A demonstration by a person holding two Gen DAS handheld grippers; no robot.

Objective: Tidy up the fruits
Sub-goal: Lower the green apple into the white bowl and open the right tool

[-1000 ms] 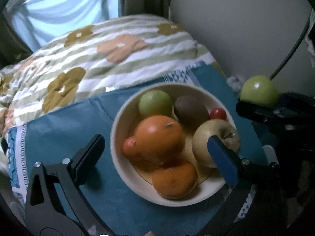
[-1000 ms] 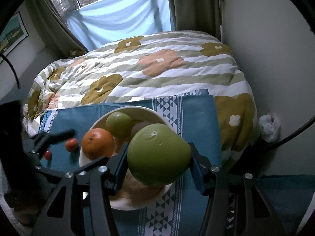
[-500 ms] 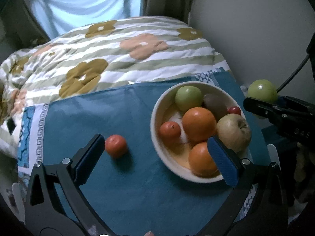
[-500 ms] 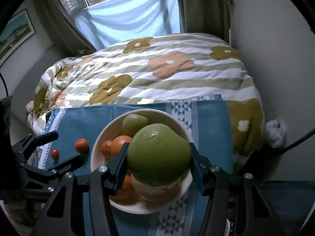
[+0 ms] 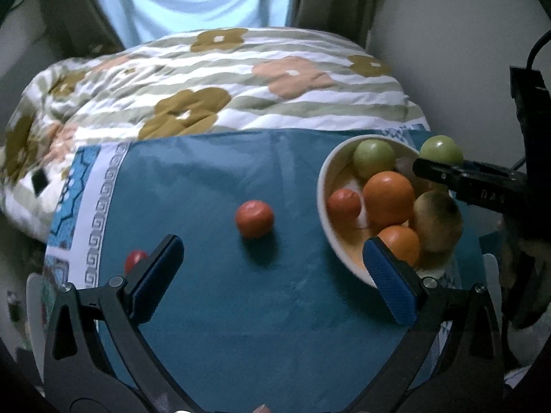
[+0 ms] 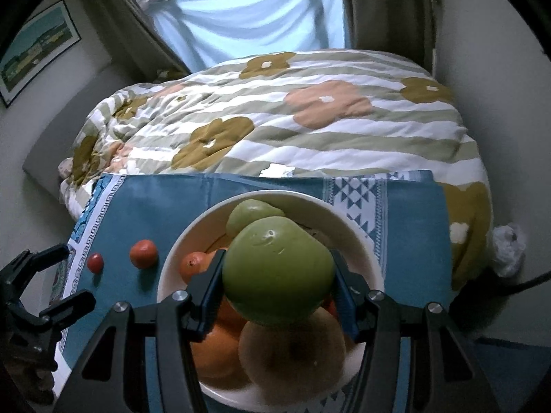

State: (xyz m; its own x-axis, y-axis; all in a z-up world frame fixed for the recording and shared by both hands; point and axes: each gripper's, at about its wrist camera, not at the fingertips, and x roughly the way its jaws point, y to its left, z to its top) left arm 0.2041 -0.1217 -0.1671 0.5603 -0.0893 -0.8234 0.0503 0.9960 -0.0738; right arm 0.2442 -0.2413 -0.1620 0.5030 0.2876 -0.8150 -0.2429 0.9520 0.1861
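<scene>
Right gripper (image 6: 279,285): fingers clamped on a green apple (image 6: 275,272), held above the white bowl (image 6: 361,241).
Left gripper (image 5: 272,275): fingers wide apart, nothing between them.
Open room: bare blue cloth (image 5: 206,179) ahead of the left fingers; only a tangerine (image 5: 254,218) there, a cherry tomato (image 5: 135,258) just beside the left finger.
Bowl: crowded with oranges, green fruit and a pale apple; near the cloth's right edge.
Left view only: right gripper side-on over the rim.
</scene>
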